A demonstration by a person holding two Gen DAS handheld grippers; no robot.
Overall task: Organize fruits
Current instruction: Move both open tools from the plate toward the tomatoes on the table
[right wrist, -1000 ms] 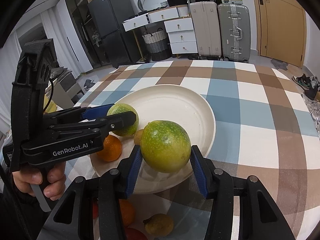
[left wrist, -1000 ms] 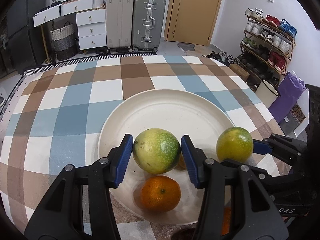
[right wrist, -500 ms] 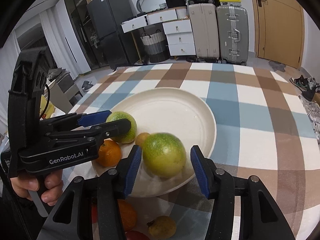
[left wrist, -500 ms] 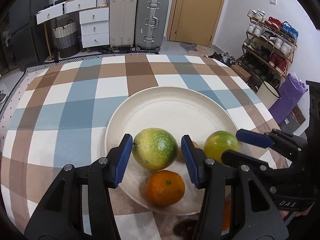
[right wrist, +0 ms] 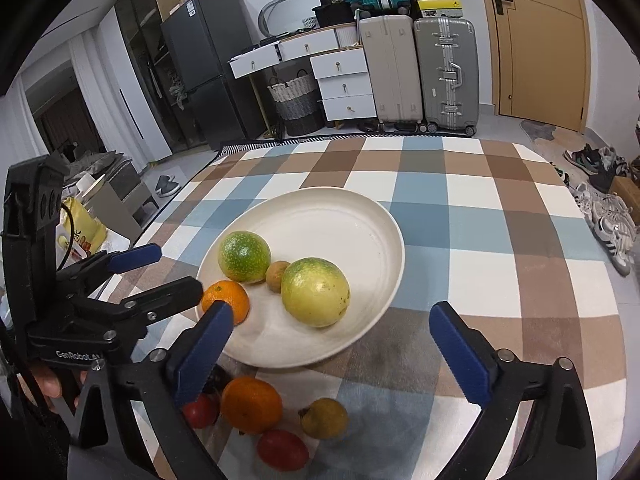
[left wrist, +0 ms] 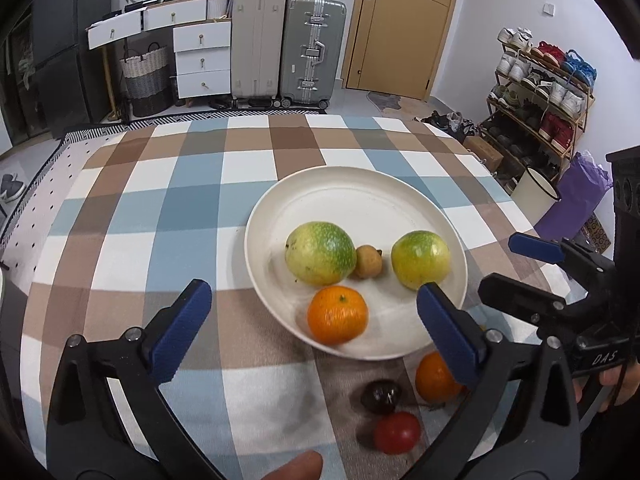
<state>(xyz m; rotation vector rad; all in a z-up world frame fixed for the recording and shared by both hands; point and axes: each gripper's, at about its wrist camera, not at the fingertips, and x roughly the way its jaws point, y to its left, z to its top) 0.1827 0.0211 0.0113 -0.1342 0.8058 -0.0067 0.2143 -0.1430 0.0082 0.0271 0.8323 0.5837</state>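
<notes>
Over checked cloth (left wrist: 192,176), hovering with left gripper (left wrist: 316,320) and right gripper (right wrist: 336,344) spread empty, having just been opening; loose orange (right wrist: 251,404) lying nearer right, below plate (right wrist: 352,204).

Two close wrist views, angled down from opposite sides onto one shared plate (left wrist: 448,220).

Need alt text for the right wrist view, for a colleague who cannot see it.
White plate on a checked tablecloth holds two green-yellow fruits, a small brown fruit and an orange. The right gripper hangs open and empty before it, jaws just opened. More fruit lies in front of the plate; the left gripper, also open, is at left.
</notes>
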